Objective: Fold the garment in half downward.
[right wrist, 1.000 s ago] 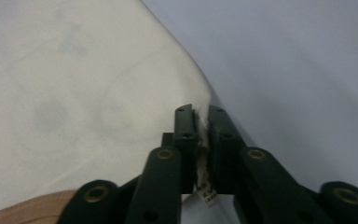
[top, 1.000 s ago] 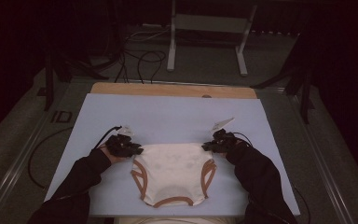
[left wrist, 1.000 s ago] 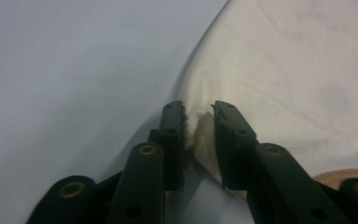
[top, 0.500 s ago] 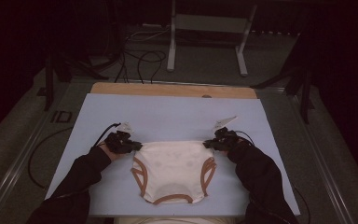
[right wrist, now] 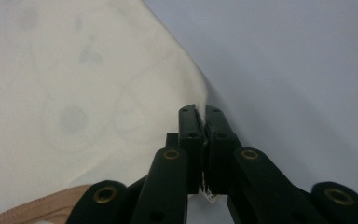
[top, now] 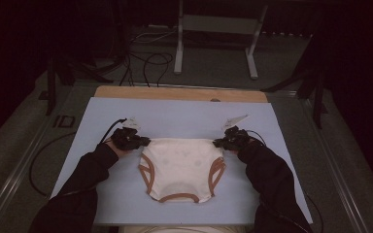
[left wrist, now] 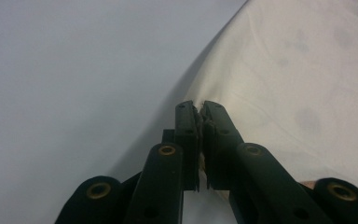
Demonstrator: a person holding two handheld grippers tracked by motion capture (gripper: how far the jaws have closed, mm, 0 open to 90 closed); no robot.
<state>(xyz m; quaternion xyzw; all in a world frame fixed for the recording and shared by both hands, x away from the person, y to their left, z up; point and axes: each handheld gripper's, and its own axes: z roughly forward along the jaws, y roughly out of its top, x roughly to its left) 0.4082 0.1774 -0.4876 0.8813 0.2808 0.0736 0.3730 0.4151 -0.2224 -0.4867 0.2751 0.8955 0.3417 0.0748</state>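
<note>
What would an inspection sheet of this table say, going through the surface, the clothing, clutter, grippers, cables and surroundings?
Surface: pale blue mat on a wooden board.
Job's things: cream underpants with brown trim, spread flat.
Clutter: nothing seen.
Grippers: left gripper and right gripper each shut on a top corner of the underpants.
Cables: black cable trailing off the mat's left edge.
Surroundings: dark floor, white metal stand behind.

The pants [top: 182,167] are soft cream cloth with brown stretchy edges, the mat [top: 184,119] looks smooth and dull blue, the tabletop [top: 175,92] behind is bare wood, and each claw is dull black plastic.
</note>
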